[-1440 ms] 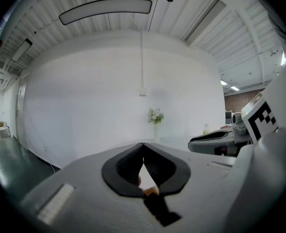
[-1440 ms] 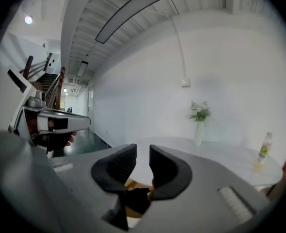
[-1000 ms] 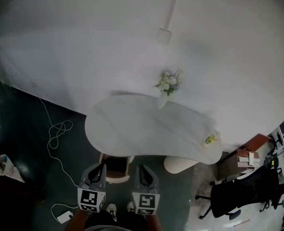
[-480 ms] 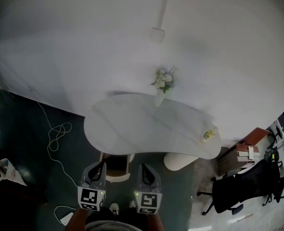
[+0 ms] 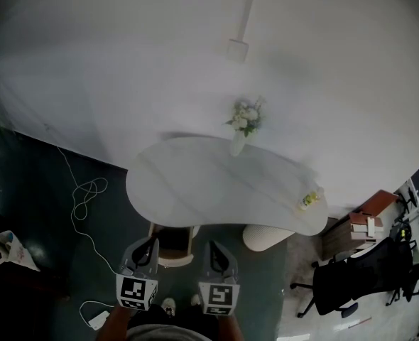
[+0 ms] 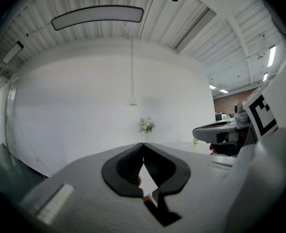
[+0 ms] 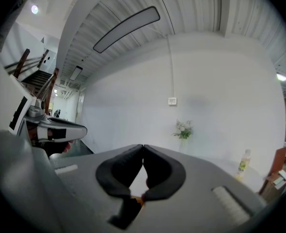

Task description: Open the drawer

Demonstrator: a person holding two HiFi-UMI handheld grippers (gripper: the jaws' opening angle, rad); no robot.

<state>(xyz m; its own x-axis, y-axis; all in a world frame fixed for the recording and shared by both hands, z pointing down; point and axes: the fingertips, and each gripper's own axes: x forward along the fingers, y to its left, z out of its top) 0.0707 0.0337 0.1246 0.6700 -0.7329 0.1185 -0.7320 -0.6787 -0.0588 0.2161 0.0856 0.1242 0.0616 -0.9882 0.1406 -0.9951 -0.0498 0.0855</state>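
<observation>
A white curved table (image 5: 216,190) stands against the white wall. Under its front edge is a small wooden unit (image 5: 172,246); I cannot tell whether it is the drawer. On the table stand a vase of white flowers (image 5: 243,123) and a small yellow-green bottle (image 5: 309,201). My left gripper (image 5: 150,244) and right gripper (image 5: 210,247) hover side by side near the head view's bottom edge, short of the table, pointing at it. In the left gripper view the left gripper (image 6: 143,143) is shut on nothing. The right gripper (image 7: 143,145) also has its jaws touching and empty.
A white cable (image 5: 85,197) loops over the dark floor at left and ends at an adapter (image 5: 96,320). The table's white round foot (image 5: 264,240) is right of the wooden unit. A black office chair (image 5: 355,283) and stacked boxes (image 5: 362,229) stand at right.
The head view has swayed a little. Both grippers keep their places below the table's front edge.
</observation>
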